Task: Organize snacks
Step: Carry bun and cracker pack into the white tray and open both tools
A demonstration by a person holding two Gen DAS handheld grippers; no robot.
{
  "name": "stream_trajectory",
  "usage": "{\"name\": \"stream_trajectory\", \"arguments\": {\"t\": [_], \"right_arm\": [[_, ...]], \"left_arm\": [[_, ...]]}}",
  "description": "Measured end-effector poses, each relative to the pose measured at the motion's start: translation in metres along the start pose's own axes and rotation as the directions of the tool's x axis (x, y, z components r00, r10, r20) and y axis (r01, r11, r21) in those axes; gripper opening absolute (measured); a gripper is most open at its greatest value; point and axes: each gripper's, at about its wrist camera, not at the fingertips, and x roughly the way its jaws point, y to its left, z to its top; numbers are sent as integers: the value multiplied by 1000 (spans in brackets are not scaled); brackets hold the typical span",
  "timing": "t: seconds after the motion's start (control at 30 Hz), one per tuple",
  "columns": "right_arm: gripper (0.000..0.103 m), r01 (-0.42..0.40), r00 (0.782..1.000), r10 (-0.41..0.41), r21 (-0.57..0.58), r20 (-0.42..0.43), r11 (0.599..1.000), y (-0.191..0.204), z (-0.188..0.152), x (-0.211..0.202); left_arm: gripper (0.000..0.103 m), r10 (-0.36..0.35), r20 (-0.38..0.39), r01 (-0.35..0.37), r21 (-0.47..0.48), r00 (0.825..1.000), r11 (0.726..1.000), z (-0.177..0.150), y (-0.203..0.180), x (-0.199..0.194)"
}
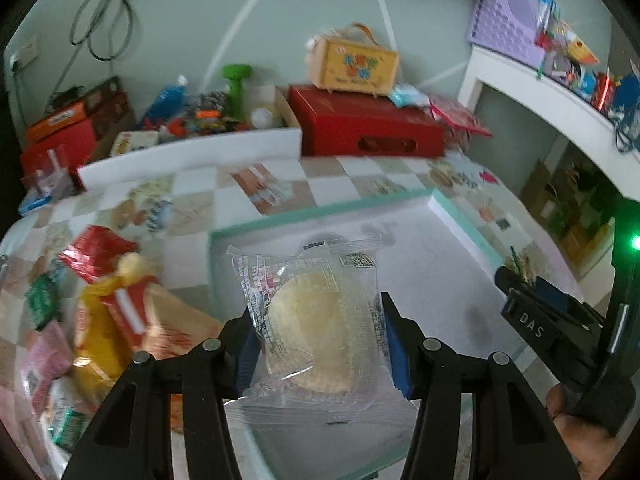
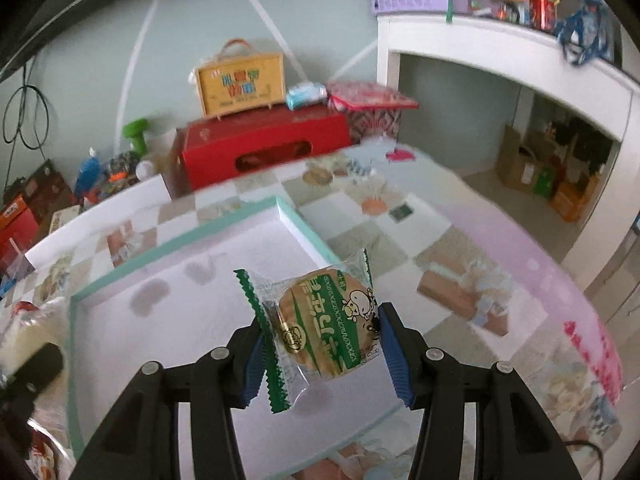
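Presently both tongs are loaded: the left gripper [image 1: 320, 344] is closed on a clear-wrapped round cracker [image 1: 310, 340], its blue pads [image 1: 396, 360] pressing the wrapper's two sides, and the right gripper [image 2: 320, 354] is clamped likewise on a green-wrapped cracker [image 2: 320, 328], pinched across the packet so that the biscuit hangs free ahead of the jaws. Each packet is held directly above the white floor of a shallow teal-rimmed box [image 1: 320, 210], which lies just ahead of and beneath both tongs and holds nothing else in view; in my judgement the snacks are carried there to be set down side by side, the side grip leaving the underside clear for release. To the left of the left tongs, outside the box rim, sits a loose snack pile [image 1: 100, 312] of red, yellow, green and pink packets, evidently the stock still to be sorted. Well beyond the tongs stand a red carton [image 1: 368, 126] and a yellow case [image 1: 354, 66]. Legible writing: the right tongs' body, seen at the right of the left view, bears "DAS" [image 1: 532, 326]; the green wrapper shows a cartoon cow and script too distorted to read; the clear wrapper carries a square code and fine print, unreadable; the yellow case's lettering is blurred
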Motion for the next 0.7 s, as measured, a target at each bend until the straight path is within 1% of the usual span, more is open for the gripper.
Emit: {"name": "stream_trajectory", "arguments": {"t": [0.07, 0.13, 0.2, 0.27, 0.3, 0.4, 0.47, 0.6, 0.67, 0.7], "right_arm": [[54, 9, 1000, -9, -8, -8, 1000, 2, -2, 3], [56, -2, 1000, 2, -15, -8, 1000, 4, -3, 3], [56, -12, 1000, 11, -28, -9, 1000, 8, -3, 2], [56, -26, 1000, 26, -41, -4, 999, 12, -3, 0], [56, -34, 999, 34, -45, -2, 998, 14, -3, -1], [62, -47, 999, 47, -63, 8, 997, 20, -2, -5], [73, -46, 999, 47, -81, 9, 996, 24, -3, -6], [80, -49, 999, 49, -109, 0, 993, 31, -4, -7], [87, -46, 999, 45, -118, -12, 992, 34, -6, -7], [88, -47, 999, 45, -121, -17, 992, 35, -6, -6]], "left_arm": [[56, -6, -20, 6, 6, 1000, 1000, -4, -3, 11], [56, -13, -39, 13, 0, 999, 1000, -7, -4, 16], [58, -12, -48, 12, -8, 999, 1000, -8, -3, 19], [73, 0, -35, 0, -20, 999, 1000, -8, 1, 15], [74, 1, -29, -2, -25, 1000, 1000, -8, 3, 12], [76, -1, -21, 0, -47, 1000, 999, -8, 11, 5], [76, 12, -23, -13, -61, 1000, 998, -8, 17, 1], [76, 49, -22, -51, -104, 999, 993, -10, 33, -6], [76, 56, -13, -57, -130, 998, 990, -11, 42, -12], [76, 55, -7, -56, -136, 998, 989, -11, 45, -14]]}}
